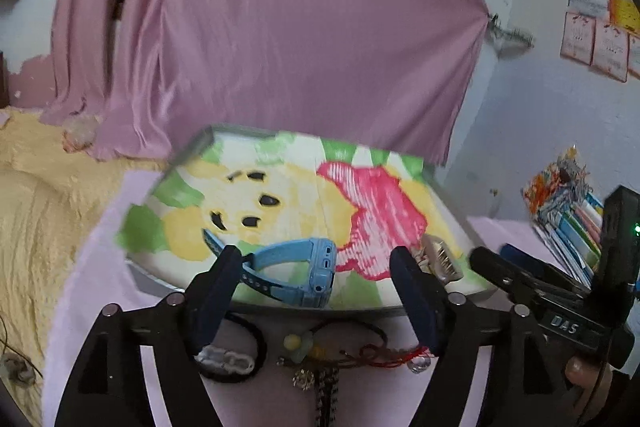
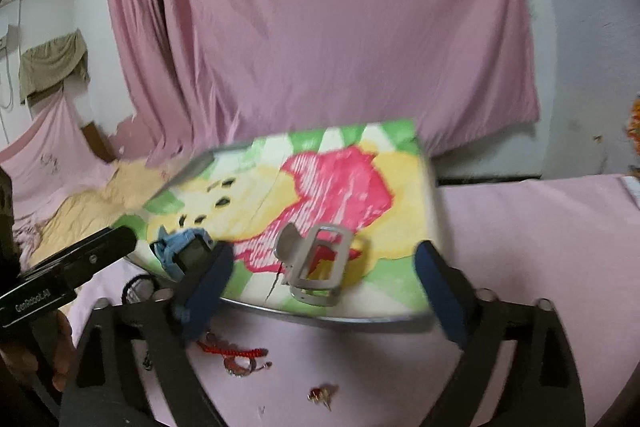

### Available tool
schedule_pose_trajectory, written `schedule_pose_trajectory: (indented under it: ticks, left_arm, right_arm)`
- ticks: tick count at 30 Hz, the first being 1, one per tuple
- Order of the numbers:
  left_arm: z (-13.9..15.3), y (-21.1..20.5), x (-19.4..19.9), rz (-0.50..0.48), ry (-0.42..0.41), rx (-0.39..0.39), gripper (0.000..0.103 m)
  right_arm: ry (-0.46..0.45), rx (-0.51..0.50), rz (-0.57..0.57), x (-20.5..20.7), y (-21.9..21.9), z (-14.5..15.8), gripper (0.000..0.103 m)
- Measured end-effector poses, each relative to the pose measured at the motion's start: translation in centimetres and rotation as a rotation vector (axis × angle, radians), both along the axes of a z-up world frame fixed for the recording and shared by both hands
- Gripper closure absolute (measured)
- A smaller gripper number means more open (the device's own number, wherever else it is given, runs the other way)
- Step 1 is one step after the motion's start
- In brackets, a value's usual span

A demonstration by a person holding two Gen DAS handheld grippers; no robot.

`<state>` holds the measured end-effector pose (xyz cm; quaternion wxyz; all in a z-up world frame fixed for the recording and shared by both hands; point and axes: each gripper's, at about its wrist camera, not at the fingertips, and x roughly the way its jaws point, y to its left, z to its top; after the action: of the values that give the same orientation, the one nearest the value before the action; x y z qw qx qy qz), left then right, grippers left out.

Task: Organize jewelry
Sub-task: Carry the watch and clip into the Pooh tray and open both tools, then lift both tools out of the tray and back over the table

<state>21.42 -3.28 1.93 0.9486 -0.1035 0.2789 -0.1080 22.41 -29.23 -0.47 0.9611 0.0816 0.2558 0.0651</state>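
A blue smartwatch [image 1: 298, 269] stands on its side near the front edge of a picture tray [image 1: 280, 163] with a yellow bear and red shirt. My left gripper [image 1: 316, 259] is open, its fingers on either side of the watch, the left fingertip right at the strap. A silver metal watch band [image 2: 316, 263] lies on the same tray [image 2: 384, 147], and my right gripper [image 2: 324, 253] is open around it without touching. The blue smartwatch [image 2: 186, 253] sits left of that band, and the silver band [image 1: 440, 259] shows beside my left gripper's right finger.
On the pink cloth in front of the tray lie a black hair tie [image 1: 256, 343], a red string bracelet [image 2: 236, 351], beads [image 1: 298, 345], a brooch [image 1: 306, 379] and a small gold piece [image 2: 320, 395]. A pink curtain hangs behind. Books [image 1: 572, 227] stand at the right.
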Motion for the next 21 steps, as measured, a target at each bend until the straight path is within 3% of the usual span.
schedule_pose_trajectory:
  ticks: [3, 5, 12, 21]
  left_arm:
    - [0.6, 0.3, -2.2, 0.048, -0.061, 0.015, 0.004]
    - [0.9, 0.5, -3.8, 0.079, -0.105, 0.016, 0.001]
    - [1.4, 0.8, -7.8, 0.124, -0.178, 0.066, 0.001]
    - [0.9, 0.8, -11.4, 0.139, -0.212, 0.089, 0.001]
  right_arm:
    - [-0.07, -0.006, -0.029, -2.4, -0.6, 0.8, 0.005]
    - [-0.11, -0.015, -0.045, -3.9, -0.7, 1.2, 0.002]
    - [-0.264, -0.04, -0.067, -9.3, -0.6, 2.1, 0.002]
    - [-0.29, -0.08, -0.052, -12.7, 0.0, 1.5, 0.002]
